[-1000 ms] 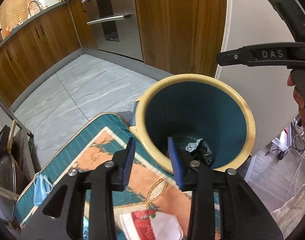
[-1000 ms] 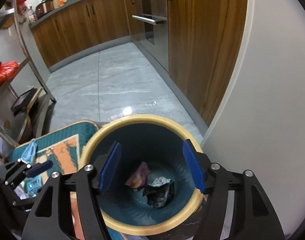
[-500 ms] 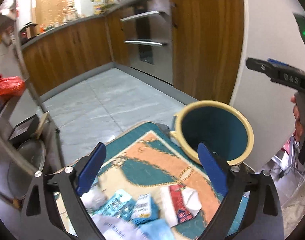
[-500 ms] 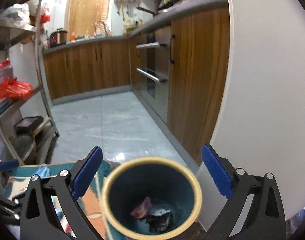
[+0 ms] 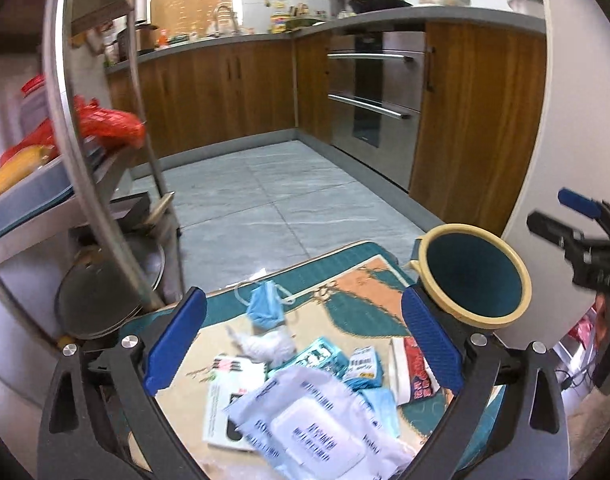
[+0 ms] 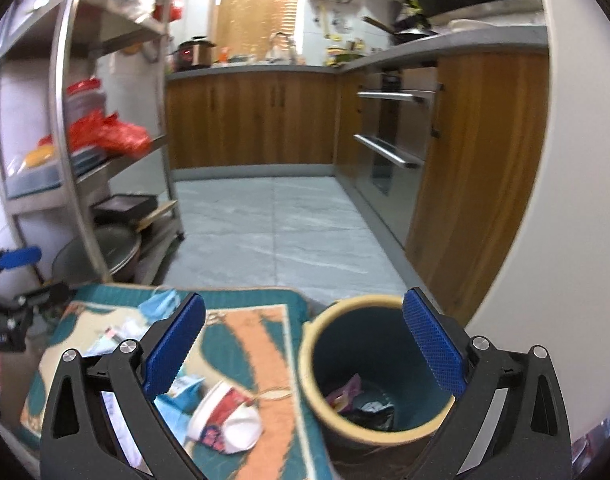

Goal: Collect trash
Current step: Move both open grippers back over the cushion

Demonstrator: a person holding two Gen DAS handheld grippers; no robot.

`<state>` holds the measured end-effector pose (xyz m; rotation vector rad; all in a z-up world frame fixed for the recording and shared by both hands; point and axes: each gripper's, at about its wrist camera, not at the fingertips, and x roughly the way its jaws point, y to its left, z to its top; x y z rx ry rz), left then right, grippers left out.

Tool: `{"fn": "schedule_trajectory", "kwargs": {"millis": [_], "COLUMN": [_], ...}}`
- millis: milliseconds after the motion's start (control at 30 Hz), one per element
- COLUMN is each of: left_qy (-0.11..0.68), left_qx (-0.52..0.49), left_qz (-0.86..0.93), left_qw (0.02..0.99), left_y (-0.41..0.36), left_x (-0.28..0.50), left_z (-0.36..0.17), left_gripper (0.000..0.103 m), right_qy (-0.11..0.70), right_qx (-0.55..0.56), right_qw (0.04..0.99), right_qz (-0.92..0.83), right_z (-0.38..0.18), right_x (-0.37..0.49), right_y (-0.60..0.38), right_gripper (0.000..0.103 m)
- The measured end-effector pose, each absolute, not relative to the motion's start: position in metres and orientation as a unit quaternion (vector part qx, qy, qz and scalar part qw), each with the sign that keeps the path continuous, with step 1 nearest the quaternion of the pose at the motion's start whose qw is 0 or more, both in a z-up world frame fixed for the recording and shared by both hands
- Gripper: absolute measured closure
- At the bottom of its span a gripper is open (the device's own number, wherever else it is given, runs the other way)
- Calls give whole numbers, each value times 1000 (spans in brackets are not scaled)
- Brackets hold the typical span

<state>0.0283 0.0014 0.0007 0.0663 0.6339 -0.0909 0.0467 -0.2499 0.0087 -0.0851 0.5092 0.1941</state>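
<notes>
A teal bin with a cream rim [image 5: 479, 322] stands on the floor at the right end of a teal and orange mat [image 5: 357, 296]. Litter lies on the mat: a blue face mask [image 5: 265, 308], a crumpled tissue [image 5: 269, 344], a wet-wipes pack [image 5: 313, 428], teal packets [image 5: 325, 356]. My left gripper [image 5: 305, 340] hangs above this litter, its jaws opening, nothing between them. My right gripper [image 6: 305, 344] is open and empty, above the bin [image 6: 365, 300] and the mat's edge. Wrappers [image 6: 345, 392] lie in the bin. A red and white cup [image 6: 229, 420] lies on the mat.
A steel rack [image 5: 85, 160] with pans and red bags stands to the left of the mat. Wooden cabinets [image 5: 225, 100] and an oven [image 5: 369, 96] line the back. A white wall [image 6: 545, 220] rises right behind the bin. Grey tile floor [image 6: 273, 232] stretches ahead.
Both grippers have drawn back and up from over the bin. Their jaws have spread from partly closed to wide. The litter on the mat has come into view.
</notes>
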Motion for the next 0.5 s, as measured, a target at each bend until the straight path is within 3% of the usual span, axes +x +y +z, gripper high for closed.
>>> {"fn": "schedule_trajectory", "kwargs": {"millis": [500], "left_qy": [346], "left_qx": [44], "left_qz": [-26], "left_qw": [937], "left_y": [24], "left_x": [19], "left_z": [-18], "left_gripper": [6], "right_qy": [314], "right_qx": [-50], "right_qw": [937], "right_qz": [143], "right_z": [-20], "right_x": [36], "right_y": [-200], "right_gripper": [5]}}
